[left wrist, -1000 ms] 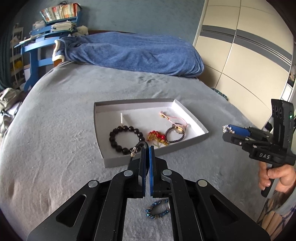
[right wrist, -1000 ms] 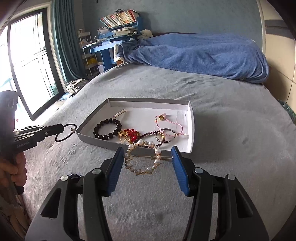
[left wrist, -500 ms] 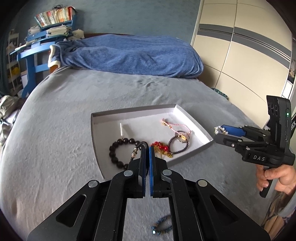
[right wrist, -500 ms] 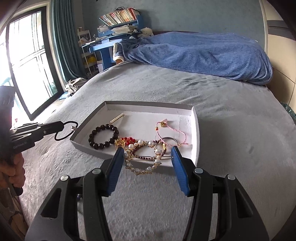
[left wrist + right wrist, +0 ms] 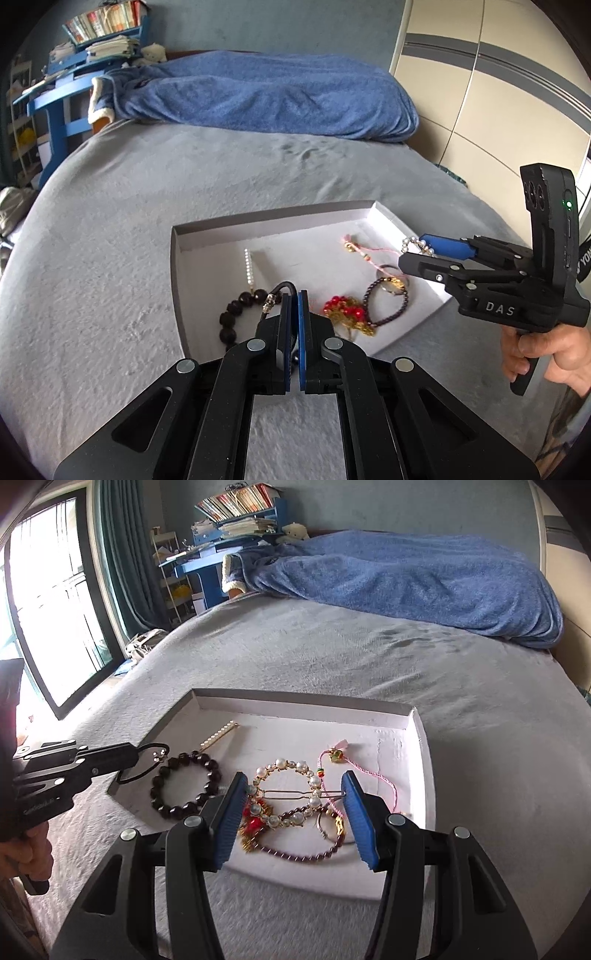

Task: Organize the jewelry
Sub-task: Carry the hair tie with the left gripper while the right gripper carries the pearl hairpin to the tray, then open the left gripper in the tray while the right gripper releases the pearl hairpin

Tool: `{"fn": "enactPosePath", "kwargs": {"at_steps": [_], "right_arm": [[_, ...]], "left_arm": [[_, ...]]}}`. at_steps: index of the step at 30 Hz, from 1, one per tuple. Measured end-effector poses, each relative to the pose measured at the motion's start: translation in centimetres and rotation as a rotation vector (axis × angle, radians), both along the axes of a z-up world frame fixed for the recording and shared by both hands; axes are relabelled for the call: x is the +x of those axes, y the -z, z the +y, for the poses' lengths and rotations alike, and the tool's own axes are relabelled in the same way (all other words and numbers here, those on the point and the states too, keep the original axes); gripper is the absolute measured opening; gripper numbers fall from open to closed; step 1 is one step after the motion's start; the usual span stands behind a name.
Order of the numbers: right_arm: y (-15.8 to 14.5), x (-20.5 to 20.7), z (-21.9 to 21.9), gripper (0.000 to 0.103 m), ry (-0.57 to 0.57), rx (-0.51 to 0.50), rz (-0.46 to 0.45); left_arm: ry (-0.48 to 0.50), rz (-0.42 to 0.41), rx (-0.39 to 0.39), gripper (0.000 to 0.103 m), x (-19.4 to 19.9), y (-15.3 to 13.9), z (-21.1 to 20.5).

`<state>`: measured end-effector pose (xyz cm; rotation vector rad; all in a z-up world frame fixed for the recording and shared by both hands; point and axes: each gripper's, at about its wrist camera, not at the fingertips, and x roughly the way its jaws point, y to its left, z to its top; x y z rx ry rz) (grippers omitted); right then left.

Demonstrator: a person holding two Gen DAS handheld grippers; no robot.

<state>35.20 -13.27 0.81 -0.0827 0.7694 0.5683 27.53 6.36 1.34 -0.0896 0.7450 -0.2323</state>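
Left wrist view: the left hand-held gripper (image 5: 294, 295) has its blue pads pressed together on a thin black cord bracelet with a small silver clasp (image 5: 277, 291), which loops out at the tips. It hangs over the near-left part of a shallow grey cardboard tray with white inside (image 5: 258, 221), which lies on the grey bed cover (image 5: 110, 258). In the tray: a bracelet of big black beads (image 5: 231, 319), a slim bar clip w/ white pearls (image 5: 249, 267), a red-and-gold bead piece (image 5: 345, 312), a dark purple small-bead bracelet (image 5: 388, 306) and a pink cord bracelet w/ gold charm (image 5: 360, 251). At right a person's hand (image 5: 546, 350) carries the right hand-held gripper (image 5: 417, 249) above the tray's right edge; pearls show at its tips.

Right wrist view: the right hand-held gripper (image 5: 293, 788) is about half apart and clamped on a ring-shaped pearl hair clip with a gold wire bar (image 5: 288, 794); the pads press its two sides. The clip is above the near-middle of the tray (image 5: 295, 698), over the red-and-gold piece (image 5: 253, 825) and purple bracelet (image 5: 303, 854). The pink cord (image 5: 373, 771) is to the right, the black beads (image 5: 186, 784) to the left. The left hand-held gripper (image 5: 138, 755) comes from the left w/ the black cord loop (image 5: 142, 762) at the tray's left edge. A blue blanket (image 5: 406, 579) lies at the far end of the bed.
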Motion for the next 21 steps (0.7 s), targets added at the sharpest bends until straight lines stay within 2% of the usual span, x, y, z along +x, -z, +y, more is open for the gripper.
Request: {"fn": "enactPosePath", "kwargs": {"at_steps": [7,21], "right_arm": [[1.7,1.9,-0.2,0.053,0.013,0.0,0.041],[4.3,2.1,0.4,0.053,0.016,-0.061,0.072]], "left_arm": [[-0.001,0.047,0.002,0.004,2.2,2.2,0.0],[-0.015,0.128,0.051,0.005,2.7,5.1,-0.2]]}}
